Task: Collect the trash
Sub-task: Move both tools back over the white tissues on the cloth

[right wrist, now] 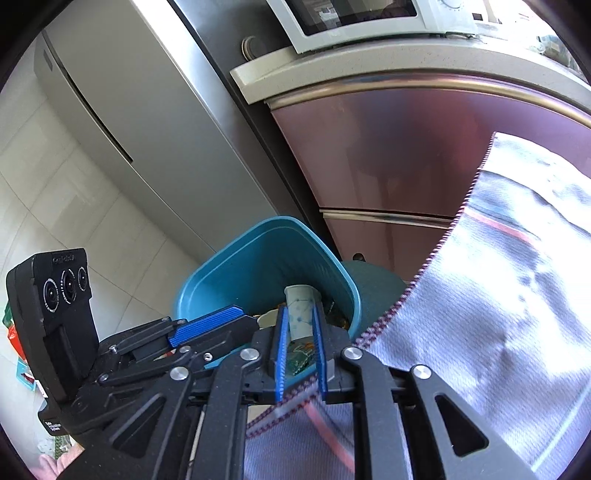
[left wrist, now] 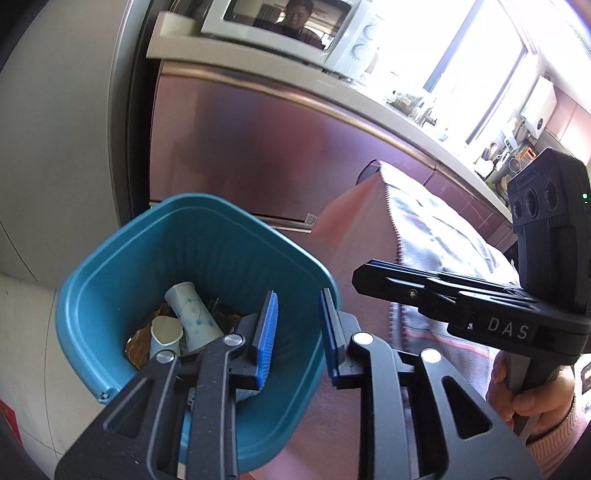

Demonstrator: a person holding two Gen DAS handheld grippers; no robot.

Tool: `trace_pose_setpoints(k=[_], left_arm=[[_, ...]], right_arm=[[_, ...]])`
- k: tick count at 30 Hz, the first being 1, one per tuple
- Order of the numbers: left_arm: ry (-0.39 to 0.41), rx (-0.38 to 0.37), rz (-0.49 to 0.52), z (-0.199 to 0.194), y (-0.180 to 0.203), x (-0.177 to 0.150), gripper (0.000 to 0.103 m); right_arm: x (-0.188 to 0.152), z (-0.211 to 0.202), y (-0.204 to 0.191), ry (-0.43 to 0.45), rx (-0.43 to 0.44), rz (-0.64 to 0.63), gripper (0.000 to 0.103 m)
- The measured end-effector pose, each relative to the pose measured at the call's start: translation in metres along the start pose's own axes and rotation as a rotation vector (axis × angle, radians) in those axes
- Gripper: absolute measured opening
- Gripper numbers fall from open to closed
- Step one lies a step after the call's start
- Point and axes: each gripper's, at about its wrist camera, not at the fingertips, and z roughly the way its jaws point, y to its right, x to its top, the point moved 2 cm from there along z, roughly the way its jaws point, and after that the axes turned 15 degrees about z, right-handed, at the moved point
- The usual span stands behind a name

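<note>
Down in the teal plastic waste bin [left wrist: 207,236] lie 2 light, crushable white paper cups [left wrist: 192,314], best pinched gently at the rim, while the left gripper [left wrist: 299,332] and right gripper [right wrist: 300,350] hover above, both parted and empty.

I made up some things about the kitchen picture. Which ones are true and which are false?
1. The trash bin is blue. True.
2. The bin is empty. False: paper cups and other scraps lie inside.
3. A microwave sits on the counter. True.
4. The left gripper squeezes a cup. False: its fingers are apart with nothing between them.
5. The cloth beside the bin is green. False: it is grey with red stripes.
</note>
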Motion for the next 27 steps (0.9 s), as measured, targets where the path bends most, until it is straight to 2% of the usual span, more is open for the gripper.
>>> trace_pose_setpoints(k=[2,5,13,15,18,27], left_arm=[[0.017,0.007,0.019,-0.009,0.006,0.002,0.035],[0.055,0.011,0.065,-0.027,0.02,0.006,0.036],[0.144,-0.036,0.219,-0.061,0.083,0.014,0.05],[0.153,-0.057,0.263,-0.064,0.103,0.016,0.057],[0.148,-0.102,0.318,-0.062,0.133,0.017,0.058],[0.091,-0.174,0.453,-0.027,0.219,0.027,0.061]], right_arm=[[-0.002,-0.008,0.001,0.014,0.011,0.003,0.017],[-0.008,-0.026,0.001,0.043,0.019,-0.01,0.018],[-0.034,-0.094,0.017,0.168,0.009,-0.034,0.038],[-0.041,-0.114,0.027,0.209,-0.011,-0.03,0.042],[-0.052,-0.145,0.047,0.266,-0.046,-0.009,0.05],[-0.083,-0.225,0.131,0.408,-0.221,0.129,0.055]])
